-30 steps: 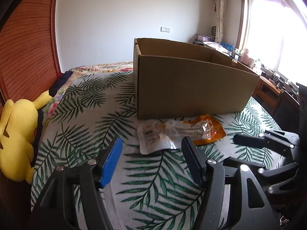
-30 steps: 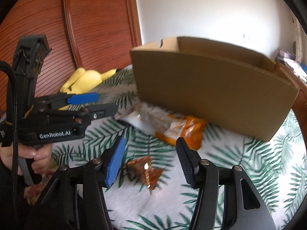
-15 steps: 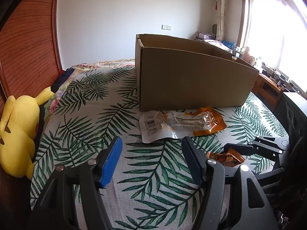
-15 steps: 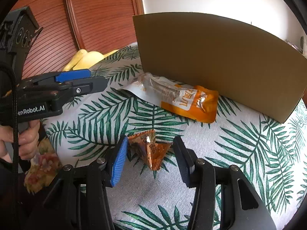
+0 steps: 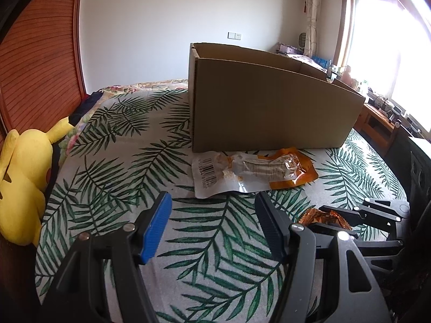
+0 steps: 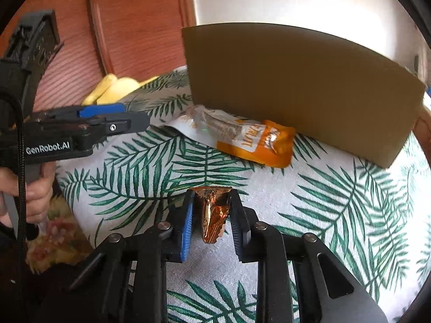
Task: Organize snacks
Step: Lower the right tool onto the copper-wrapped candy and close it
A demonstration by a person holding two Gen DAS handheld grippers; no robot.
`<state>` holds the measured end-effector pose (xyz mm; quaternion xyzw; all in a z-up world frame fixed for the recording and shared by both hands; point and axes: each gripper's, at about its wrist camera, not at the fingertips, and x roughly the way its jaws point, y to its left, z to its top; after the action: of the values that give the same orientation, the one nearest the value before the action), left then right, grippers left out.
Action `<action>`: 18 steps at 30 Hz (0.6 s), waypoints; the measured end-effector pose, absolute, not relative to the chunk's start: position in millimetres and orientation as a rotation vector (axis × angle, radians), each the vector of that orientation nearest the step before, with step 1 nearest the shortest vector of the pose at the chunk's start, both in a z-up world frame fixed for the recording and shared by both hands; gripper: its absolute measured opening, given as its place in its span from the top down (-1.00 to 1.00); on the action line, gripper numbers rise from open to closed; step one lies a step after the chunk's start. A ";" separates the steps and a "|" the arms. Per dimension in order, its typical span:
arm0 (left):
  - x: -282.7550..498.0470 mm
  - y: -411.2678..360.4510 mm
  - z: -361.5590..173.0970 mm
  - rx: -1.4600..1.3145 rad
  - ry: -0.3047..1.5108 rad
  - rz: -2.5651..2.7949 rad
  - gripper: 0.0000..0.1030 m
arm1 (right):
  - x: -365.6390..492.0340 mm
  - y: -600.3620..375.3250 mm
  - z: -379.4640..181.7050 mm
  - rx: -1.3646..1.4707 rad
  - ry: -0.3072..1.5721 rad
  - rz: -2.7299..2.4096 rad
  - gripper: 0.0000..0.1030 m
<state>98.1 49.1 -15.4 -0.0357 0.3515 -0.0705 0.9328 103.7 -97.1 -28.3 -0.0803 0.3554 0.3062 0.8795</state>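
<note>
A small orange foil snack [image 6: 212,215] lies on the palm-leaf bedspread [image 6: 336,202], and my right gripper [image 6: 211,202] is shut on it, its pads pressing both sides. In the left wrist view that snack [image 5: 313,216] shows at the right gripper's [image 5: 327,219] tips. A longer orange-and-white snack packet [image 5: 253,172] [image 6: 242,137] lies flat against the front wall of an open cardboard box [image 5: 269,113] [image 6: 296,86]. My left gripper [image 5: 212,199] [image 6: 134,117] hangs open over the bedspread short of that packet, with nothing between its fingers.
A yellow plush toy [image 5: 21,177] [image 6: 115,91] lies at the bed's left edge below a wooden headboard [image 5: 35,53]. A person's hand [image 6: 32,193] holds the left gripper's handle. A cluttered desk [image 5: 382,118] stands under the window, right of the box.
My right gripper sank onto the small foil snack and its jaws shut on it. The left gripper kept still and open.
</note>
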 end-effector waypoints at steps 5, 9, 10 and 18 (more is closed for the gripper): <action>111.8 37.8 -17.2 -0.057 0.727 -0.155 -0.25 | 99.7 -111.9 -26.0 -0.120 0.723 0.611 0.56; 125.3 31.7 -18.0 -0.062 0.740 -0.155 -0.25 | 97.3 -121.4 -21.8 -0.110 0.711 0.596 0.56; 128.9 30.2 -18.1 -0.064 0.742 -0.155 -0.25 | 96.6 -123.4 -21.2 -0.112 0.708 0.588 0.56; 151.2 9.0 -13.2 0.037 0.743 -0.213 -0.25 | 96.1 -143.5 -19.1 -0.090 0.710 0.551 0.55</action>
<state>151.2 9.0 -13.2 0.0179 0.3625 -0.1037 0.9260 96.1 -143.5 -19.1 -0.0434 0.3429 0.2660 0.8999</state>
